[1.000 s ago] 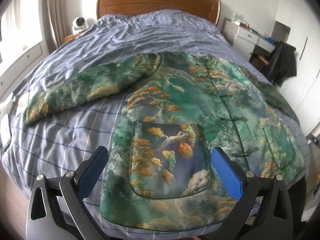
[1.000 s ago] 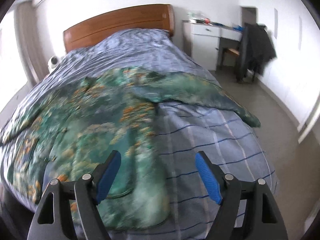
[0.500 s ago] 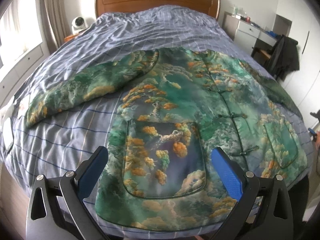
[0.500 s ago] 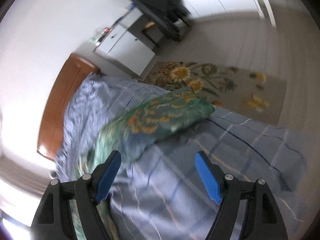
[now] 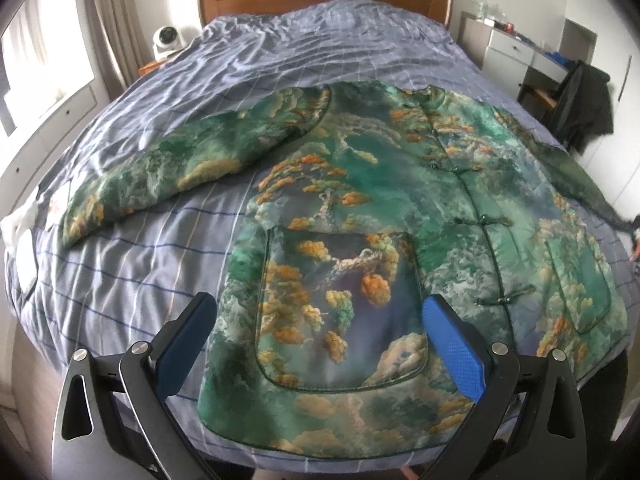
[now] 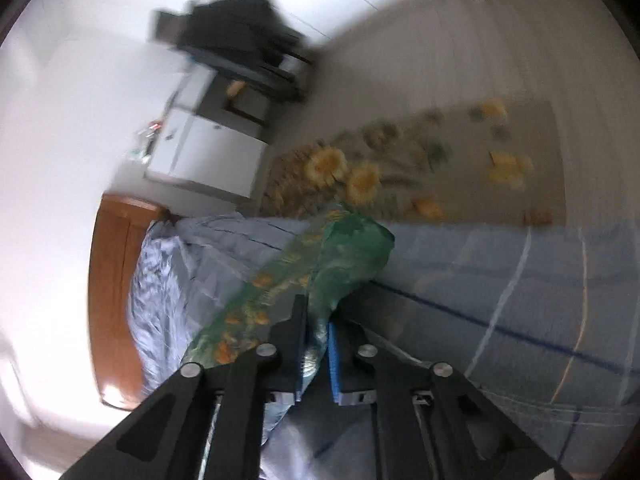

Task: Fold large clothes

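A large padded jacket printed with green foliage and orange clouds (image 5: pixel 384 216) lies front-up and fully spread on the bed's blue-grey striped duvet (image 5: pixel 132 280), its frog-button placket closed and its hem toward the foot of the bed. In the left wrist view one sleeve (image 5: pixel 184 168) reaches out flat toward 9 o'clock, and the other runs off toward 3 o'clock at the frame's edge. The left gripper (image 5: pixel 320 336) hangs above the hem at 6 o'clock with its blue pads wide apart and nothing between them. The right gripper (image 6: pixel 316 348), rolled onto its side, is clamped on the green cuff end of the far sleeve (image 6: pixel 340 252), cloth pinched between the pads, with a sunflower rug (image 6: pixel 400 168) on the floor beyond at 12 o'clock. No fold looks made yet: I judge this the very start, first sleeve just seized, with both sleeves and the body left to fold.
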### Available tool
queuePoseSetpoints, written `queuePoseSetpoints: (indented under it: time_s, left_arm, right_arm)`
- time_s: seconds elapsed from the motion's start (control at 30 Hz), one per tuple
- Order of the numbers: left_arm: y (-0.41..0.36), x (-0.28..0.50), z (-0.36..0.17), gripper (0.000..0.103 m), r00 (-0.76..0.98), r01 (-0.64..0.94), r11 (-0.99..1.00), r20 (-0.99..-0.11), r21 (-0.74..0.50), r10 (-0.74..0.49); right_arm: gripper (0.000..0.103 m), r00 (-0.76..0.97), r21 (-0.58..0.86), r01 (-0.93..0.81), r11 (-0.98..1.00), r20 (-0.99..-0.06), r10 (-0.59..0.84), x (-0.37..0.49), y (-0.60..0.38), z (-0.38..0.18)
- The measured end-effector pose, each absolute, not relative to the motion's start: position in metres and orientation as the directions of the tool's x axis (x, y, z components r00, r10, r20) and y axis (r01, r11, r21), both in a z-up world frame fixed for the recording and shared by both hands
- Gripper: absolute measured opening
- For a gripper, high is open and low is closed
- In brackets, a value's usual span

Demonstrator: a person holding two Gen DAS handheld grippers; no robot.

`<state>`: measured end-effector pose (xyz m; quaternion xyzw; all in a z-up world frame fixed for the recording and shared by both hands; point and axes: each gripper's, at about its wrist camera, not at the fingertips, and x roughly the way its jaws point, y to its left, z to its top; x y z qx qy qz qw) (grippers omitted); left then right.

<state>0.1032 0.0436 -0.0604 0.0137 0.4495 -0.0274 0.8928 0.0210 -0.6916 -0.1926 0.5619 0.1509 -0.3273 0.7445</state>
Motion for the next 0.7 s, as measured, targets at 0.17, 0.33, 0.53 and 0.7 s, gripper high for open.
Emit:
queuePoseSetpoints:
  time_s: [0.17,0.33,0.53,0.7]
  left_arm:
    - [0.039,0.108,-0.071,0.103,0.576,0.067,0.998,-0.816,-0.019,-0.054]
    - [0.028,0.106,-0.072,0.103,0.579,0.095,0.995,-0.811,-0.036,-0.085]
    - [0.029,0.097,-0.07,0.103,0.594,0.103,0.995,-0.801,-0.015,-0.073]
    - [0.042,0.093,-0.071,0.103,0.593,0.076,0.997,-0.802,-0.028,-0.068]
  right_arm:
    - [0.008,0.799,0.514,0.593,0.62,-0.47,-0.374,0.046,-0.623,-0.078]
    - [0.007,0.887,0.176,0.355,0.918,-0.373,-0.272,0.071,-0.499,0.002]
    - [0.007,0.901,-0.047,0.035,0.998,-0.43,-0.052,0.11,-0.356,-0.006]
    - [0.007,0.812,-0.045,-0.106,0.993,-0.581,0.06,0.141,-0.281,-0.068]
